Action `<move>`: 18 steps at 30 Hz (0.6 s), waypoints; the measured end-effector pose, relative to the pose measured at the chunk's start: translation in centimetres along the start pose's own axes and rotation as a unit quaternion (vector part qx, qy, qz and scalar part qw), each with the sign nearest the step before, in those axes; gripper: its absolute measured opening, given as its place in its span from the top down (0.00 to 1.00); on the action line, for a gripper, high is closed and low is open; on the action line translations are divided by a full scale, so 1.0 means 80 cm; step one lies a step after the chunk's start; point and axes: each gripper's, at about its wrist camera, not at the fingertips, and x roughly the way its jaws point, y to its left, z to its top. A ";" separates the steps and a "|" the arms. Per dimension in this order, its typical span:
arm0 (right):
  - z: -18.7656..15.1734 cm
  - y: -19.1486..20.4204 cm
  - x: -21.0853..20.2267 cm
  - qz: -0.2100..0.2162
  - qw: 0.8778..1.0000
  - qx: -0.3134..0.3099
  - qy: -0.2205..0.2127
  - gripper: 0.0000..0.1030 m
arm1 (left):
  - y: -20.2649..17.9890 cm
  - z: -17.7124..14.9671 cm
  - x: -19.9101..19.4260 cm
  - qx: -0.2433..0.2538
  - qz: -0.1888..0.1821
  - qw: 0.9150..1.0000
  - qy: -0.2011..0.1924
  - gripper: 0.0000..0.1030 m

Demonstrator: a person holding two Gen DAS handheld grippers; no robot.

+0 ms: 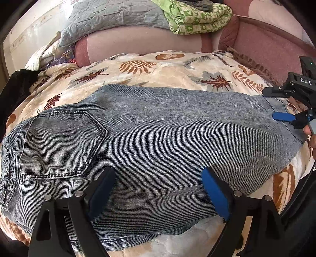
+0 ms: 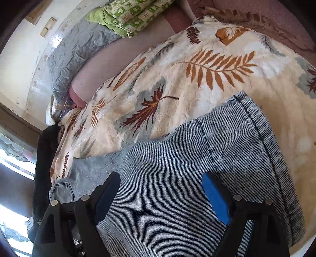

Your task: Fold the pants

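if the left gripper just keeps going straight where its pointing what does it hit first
Most likely the jeans: the open left gripper points down at the denim, between the back pocket and the hem end near the right gripper. Depth is unclear, so its fingers may already be touching the fabric.

The right hand-held gripper (image 2: 161,195) stands at the bottom of the frame with its fingers spread wide above the pants (image 2: 197,178). The grey-blue denim leg runs toward the right, its hem at the centre right. It lies on a leaf-print blanket (image 2: 197,65). A green quilt (image 2: 128,15) is at the top.
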 end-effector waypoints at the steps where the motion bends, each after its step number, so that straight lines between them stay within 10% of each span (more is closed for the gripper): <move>1: -0.001 -0.001 -0.012 0.005 1.000 0.004 -0.024 0.15 | 0.002 -0.004 -0.002 0.004 -0.007 1.000 -0.009 0.13; 5: -0.011 -0.004 -0.046 0.025 0.997 0.017 -0.075 0.15 | 0.003 -0.009 -0.010 0.013 -0.015 1.000 -0.018 0.13; 9: -0.009 -0.001 0.006 -0.031 0.999 -0.003 0.034 0.15 | 0.010 -0.004 -0.021 -0.009 -0.037 0.999 -0.015 0.13; 18: -0.011 0.007 -0.016 -0.049 0.998 -0.037 -0.031 0.13 | 0.019 0.001 -0.033 -0.029 -0.043 0.998 -0.031 0.13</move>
